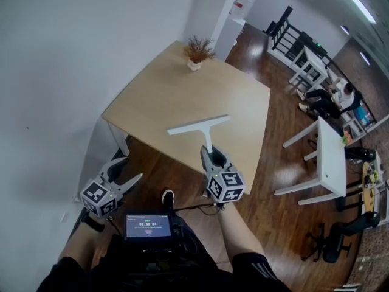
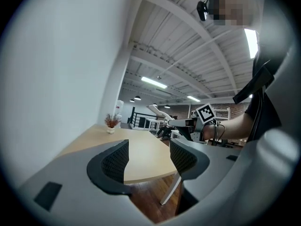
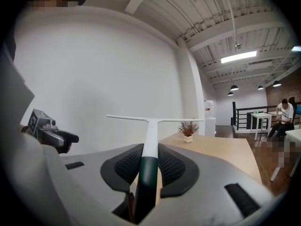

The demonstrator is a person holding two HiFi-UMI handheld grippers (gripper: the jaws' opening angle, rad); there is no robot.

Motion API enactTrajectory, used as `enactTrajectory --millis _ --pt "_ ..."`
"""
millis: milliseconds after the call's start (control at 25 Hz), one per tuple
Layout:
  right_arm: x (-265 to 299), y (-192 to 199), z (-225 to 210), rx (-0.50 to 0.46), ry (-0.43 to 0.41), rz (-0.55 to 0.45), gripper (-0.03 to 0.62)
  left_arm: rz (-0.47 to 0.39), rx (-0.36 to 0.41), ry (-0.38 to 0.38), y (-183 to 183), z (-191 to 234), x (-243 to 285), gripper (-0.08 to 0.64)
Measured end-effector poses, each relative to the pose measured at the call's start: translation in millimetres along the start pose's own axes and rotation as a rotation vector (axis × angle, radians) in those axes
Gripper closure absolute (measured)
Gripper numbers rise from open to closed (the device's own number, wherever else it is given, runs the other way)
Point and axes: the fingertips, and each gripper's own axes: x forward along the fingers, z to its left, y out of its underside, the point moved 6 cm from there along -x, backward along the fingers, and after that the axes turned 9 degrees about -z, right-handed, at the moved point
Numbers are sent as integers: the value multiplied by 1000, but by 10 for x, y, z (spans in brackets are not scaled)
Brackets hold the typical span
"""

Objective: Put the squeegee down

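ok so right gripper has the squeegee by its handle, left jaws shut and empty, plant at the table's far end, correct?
No: the left gripper is empty but its jaws stand apart, per the left gripper view. The rest holds: right gripper grips the squeegee by its handle, plant at the far end of the table.

Light wooden desk (image 1: 158,102) beside a white wall (image 1: 73,41), with a small potted plant (image 1: 197,52) near its far edge. Dark wood floor (image 1: 273,190). At right stand a white table (image 1: 331,154) and a black office chair (image 1: 337,242).
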Motion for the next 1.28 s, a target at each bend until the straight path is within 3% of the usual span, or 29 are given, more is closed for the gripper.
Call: enactTrajectory --millis 480,840,1280 --pt "1407 425 -604 -14 -68 123 482 36 -31 -74 71 630 761 287" --pt "2477 1118 -1090 -42 -95 274 481 74 -65 -129 233 1175 1509 287" --pt "3230 2003 -1403 -77 -119 447 480 128 -104 -148 507 1648 2206 287"
